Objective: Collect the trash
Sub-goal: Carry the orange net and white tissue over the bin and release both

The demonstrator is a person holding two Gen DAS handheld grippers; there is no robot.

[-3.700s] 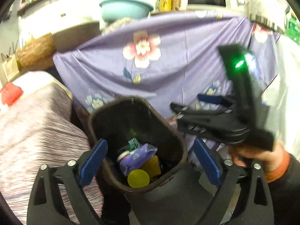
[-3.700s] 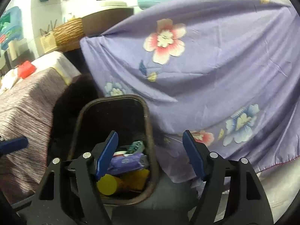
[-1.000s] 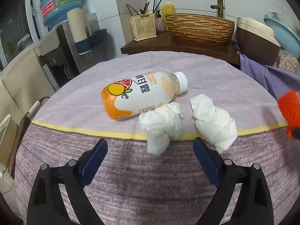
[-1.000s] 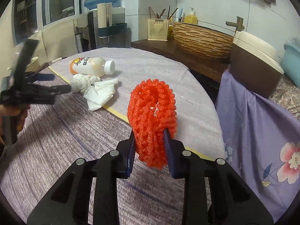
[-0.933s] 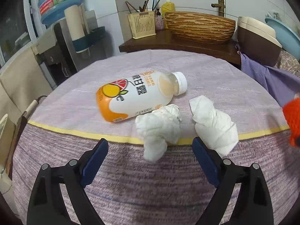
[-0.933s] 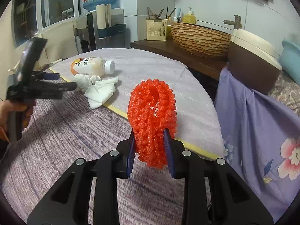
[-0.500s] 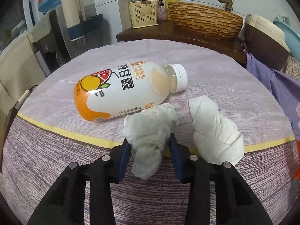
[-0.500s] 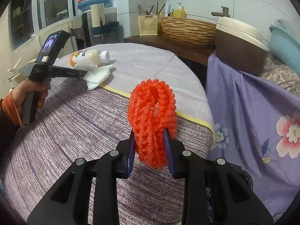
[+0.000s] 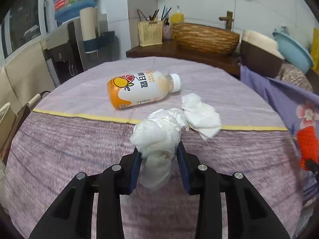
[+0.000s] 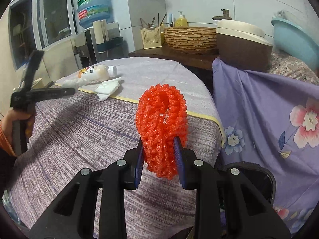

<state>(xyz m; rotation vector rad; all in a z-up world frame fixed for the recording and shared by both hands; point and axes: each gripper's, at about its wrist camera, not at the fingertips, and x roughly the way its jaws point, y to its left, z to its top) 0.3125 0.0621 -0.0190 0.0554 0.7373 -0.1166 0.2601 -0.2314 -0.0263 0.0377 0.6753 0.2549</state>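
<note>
My left gripper [image 9: 159, 159] is shut on a crumpled white tissue wad [image 9: 159, 133] and holds it just above the purple tablecloth [image 9: 59, 149]. A second white tissue [image 9: 201, 117] and an orange-and-white drink bottle [image 9: 139, 88] lie on the table beyond it. My right gripper [image 10: 160, 155] is shut on a red foam net [image 10: 162, 123], held up over the table's right edge. The dark trash bin [image 10: 257, 175] sits low at the right, behind my right gripper. The left gripper also shows in the right wrist view [image 10: 67, 91].
A purple flowered cloth [image 10: 269, 109] hangs to the right of the table. Behind are a wooden counter [image 9: 179, 51] with a wicker basket [image 9: 205, 37], a brown-and-cream box [image 10: 241, 43], a blue basin [image 10: 295, 37] and a water dispenser [image 9: 73, 4].
My left gripper closed on the tissue wad, lifted it and drew it back from the bottle. My right gripper swung right with the red net, bringing the bin's rim into view.
</note>
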